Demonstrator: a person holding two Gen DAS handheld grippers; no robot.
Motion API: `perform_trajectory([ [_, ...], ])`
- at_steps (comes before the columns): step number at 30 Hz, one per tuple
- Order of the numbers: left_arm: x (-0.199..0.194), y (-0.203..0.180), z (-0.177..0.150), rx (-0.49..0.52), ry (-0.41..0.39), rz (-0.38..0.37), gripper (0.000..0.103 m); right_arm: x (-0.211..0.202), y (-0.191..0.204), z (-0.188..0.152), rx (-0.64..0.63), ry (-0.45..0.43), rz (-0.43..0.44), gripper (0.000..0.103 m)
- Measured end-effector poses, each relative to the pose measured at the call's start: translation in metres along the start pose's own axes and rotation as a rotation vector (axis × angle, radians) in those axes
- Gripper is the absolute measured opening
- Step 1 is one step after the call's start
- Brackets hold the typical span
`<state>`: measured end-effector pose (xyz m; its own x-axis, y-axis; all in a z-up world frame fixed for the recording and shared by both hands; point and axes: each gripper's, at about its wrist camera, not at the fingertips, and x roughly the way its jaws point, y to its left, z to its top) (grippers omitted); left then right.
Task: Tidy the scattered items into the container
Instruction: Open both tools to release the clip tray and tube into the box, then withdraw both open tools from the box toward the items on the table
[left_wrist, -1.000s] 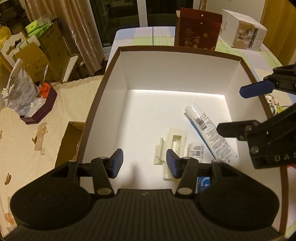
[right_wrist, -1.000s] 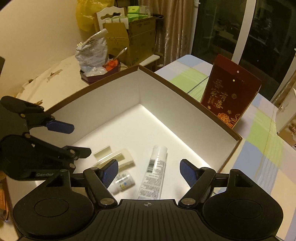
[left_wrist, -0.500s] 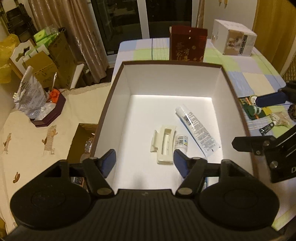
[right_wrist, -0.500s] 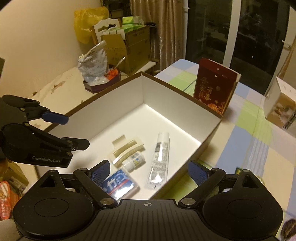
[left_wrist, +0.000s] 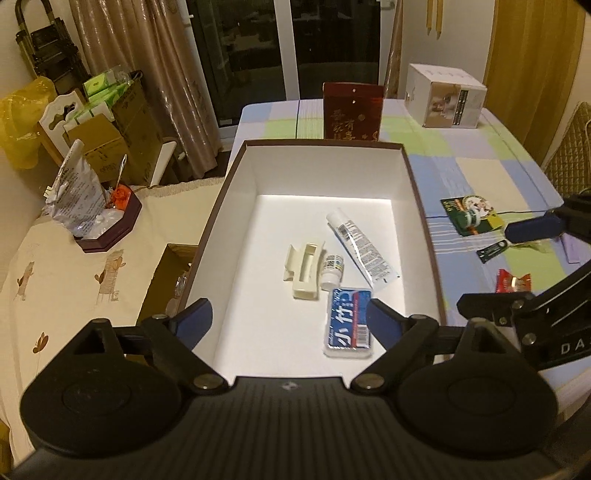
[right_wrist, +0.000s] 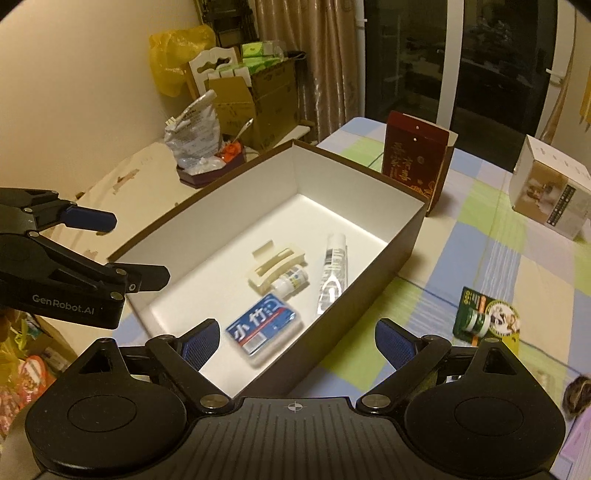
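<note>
Scene: A brown box with a white inside sits at the left edge of a counter covered by a checked cloth.

In the box: A white tube, a cream hair clip, a small white bottle and a blue-and-white packet lie together on the floor of the box, the packet nearest the near wall.

Left hand-held gripper: Spread wide and empty, above the near end of the box.

Right hand-held gripper: Also wide and empty, over the near right corner of the box.

What has changed: A second ago both grippers hung low inside the box and the packet was barely in view; now both have drawn back and up, so the whole box and the counter to its right show.

What it means: The packet looks delivered, and both hands seem free for the next pick.

Still out: A green card with a small jar, a dark tag and a red sweet wrapper lie on the counter to the right of the box, well apart from it.

Judgement: The tidy is partly done; the right-hand side holds the remaining work, and the flat card may be hard to lift.
</note>
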<state>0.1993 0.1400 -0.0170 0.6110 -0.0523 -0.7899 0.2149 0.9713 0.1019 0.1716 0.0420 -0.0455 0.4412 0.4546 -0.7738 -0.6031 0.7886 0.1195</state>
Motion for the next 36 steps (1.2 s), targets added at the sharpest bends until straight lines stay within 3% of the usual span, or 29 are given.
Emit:
perform_trajectory([
  [19,-0.066,-0.022,-0.044,-0.121,-0.026,0.011,0.094,-0.053,0.017,-0.050,0.023,-0.027,0.014,0.096],
  [36,-0.087,-0.075,-0.070,-0.182,-0.029,-0.009,0.095,-0.099,-0.007,-0.097,0.095,-0.056,-0.043,0.096],
])
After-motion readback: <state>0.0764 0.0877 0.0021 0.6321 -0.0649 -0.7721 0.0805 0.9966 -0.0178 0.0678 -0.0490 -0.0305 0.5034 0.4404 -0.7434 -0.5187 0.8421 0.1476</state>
